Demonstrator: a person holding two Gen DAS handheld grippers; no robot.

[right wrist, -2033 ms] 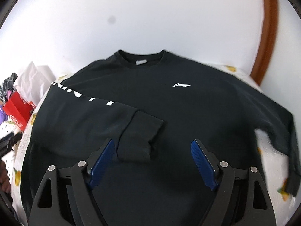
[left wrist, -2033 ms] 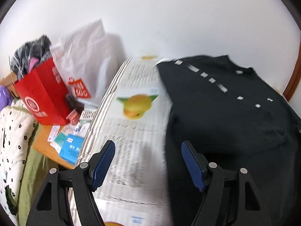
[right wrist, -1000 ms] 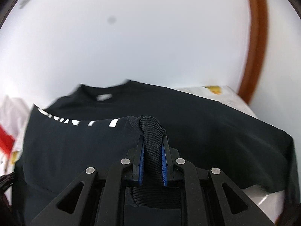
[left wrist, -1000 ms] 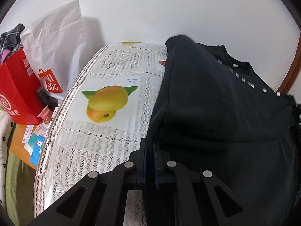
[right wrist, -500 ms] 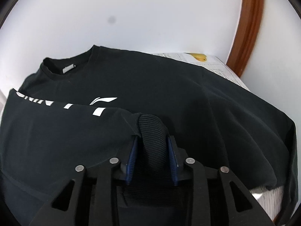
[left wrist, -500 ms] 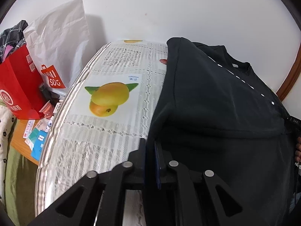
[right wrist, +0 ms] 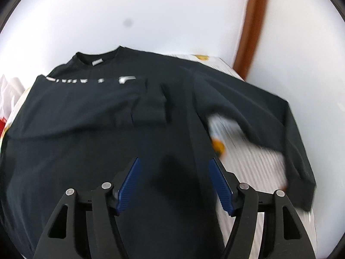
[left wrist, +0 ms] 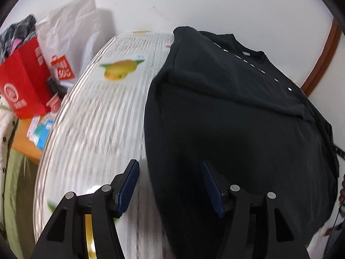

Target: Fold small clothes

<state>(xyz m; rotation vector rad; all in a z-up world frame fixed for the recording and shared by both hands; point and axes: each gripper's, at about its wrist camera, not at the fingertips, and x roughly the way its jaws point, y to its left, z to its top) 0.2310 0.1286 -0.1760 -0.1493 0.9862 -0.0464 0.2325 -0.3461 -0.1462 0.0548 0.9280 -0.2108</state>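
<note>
A black long-sleeved sweatshirt (left wrist: 226, 116) lies flat on a table covered with a white printed cloth (left wrist: 97, 116). Its left sleeve is folded across the chest, cuff (right wrist: 151, 105) near the white logo (right wrist: 127, 79). The right sleeve (right wrist: 269, 116) lies spread out to the right. My left gripper (left wrist: 170, 185) is open and empty, straddling the sweatshirt's left folded edge. My right gripper (right wrist: 174, 185) is open and empty above the sweatshirt's lower body (right wrist: 107, 161), near its right side edge.
A red paper bag (left wrist: 23, 86) and a white plastic bag (left wrist: 69, 38) stand left of the table by the white wall. Small packets (left wrist: 41, 129) lie on an orange surface below them. A brown wooden frame (right wrist: 252, 28) runs up the wall at the right.
Both grippers were shut on the sweatshirt, the right on the sleeve cuff. Both have let go and opened, and pulled back. The folded sleeve now lies on the chest.
</note>
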